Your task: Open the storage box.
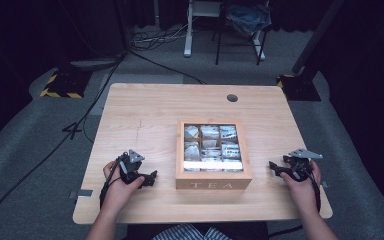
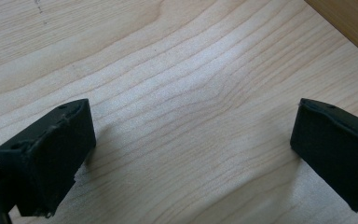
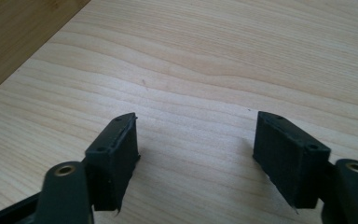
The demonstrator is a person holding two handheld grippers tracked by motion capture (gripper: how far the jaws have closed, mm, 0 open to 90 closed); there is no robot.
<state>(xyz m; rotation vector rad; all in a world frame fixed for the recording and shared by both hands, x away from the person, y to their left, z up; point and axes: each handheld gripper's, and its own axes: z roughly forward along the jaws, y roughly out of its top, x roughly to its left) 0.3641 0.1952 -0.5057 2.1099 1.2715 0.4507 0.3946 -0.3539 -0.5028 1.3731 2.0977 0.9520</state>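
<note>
A wooden tea box sits near the front middle of the light wood table, its front wall lettered "TEA" (the only legible writing). Through its clear lid, nine compartments of tea bags show. The left gripper rests on the table left of the box, jaws spread wide and empty, with bare wood between them. The right gripper lies right of the box, jaws likewise wide apart, gripping nothing.

Bright tabletop, dark surroundings, soft shadows.
</note>
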